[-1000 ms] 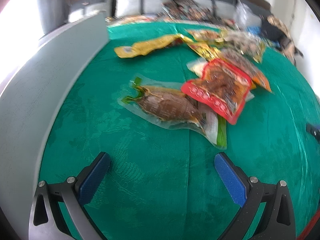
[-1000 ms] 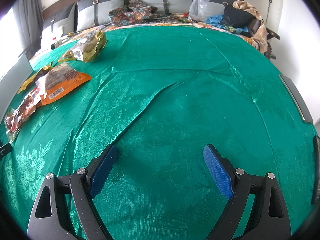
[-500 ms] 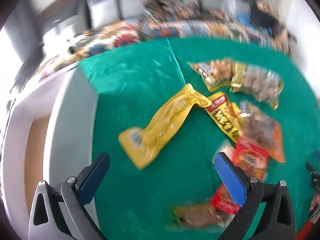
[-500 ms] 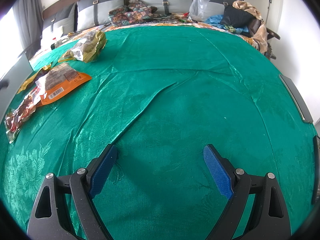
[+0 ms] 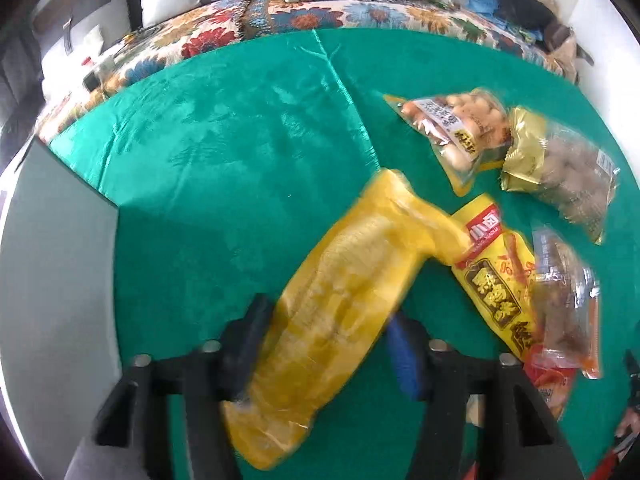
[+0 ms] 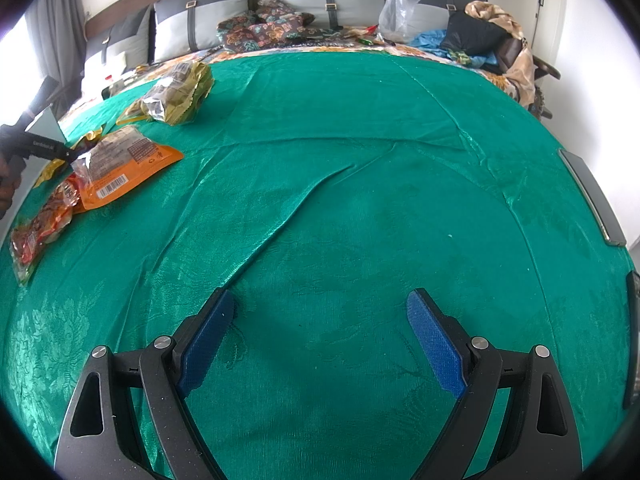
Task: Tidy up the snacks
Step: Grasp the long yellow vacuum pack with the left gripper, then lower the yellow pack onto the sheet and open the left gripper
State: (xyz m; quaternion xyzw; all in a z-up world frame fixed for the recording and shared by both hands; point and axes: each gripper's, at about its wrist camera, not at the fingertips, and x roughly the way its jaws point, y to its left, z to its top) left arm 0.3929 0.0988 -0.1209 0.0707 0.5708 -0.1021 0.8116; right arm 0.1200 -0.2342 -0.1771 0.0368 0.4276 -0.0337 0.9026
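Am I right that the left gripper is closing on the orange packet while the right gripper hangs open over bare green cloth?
Not quite: the left wrist view shows the left gripper closing around the long yellow packet, not an orange one. The right gripper is indeed open over the green cloth.

The left gripper [image 5: 326, 340] has its fingers [image 5: 404, 354] closed on a long yellow snack packet [image 5: 340, 304] above the green cloth [image 5: 224, 152].

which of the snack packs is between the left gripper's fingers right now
The long plain yellow pack, between the left gripper fingers. The printed yellow pack, peanut bag and gold bag lie apart on the cloth.
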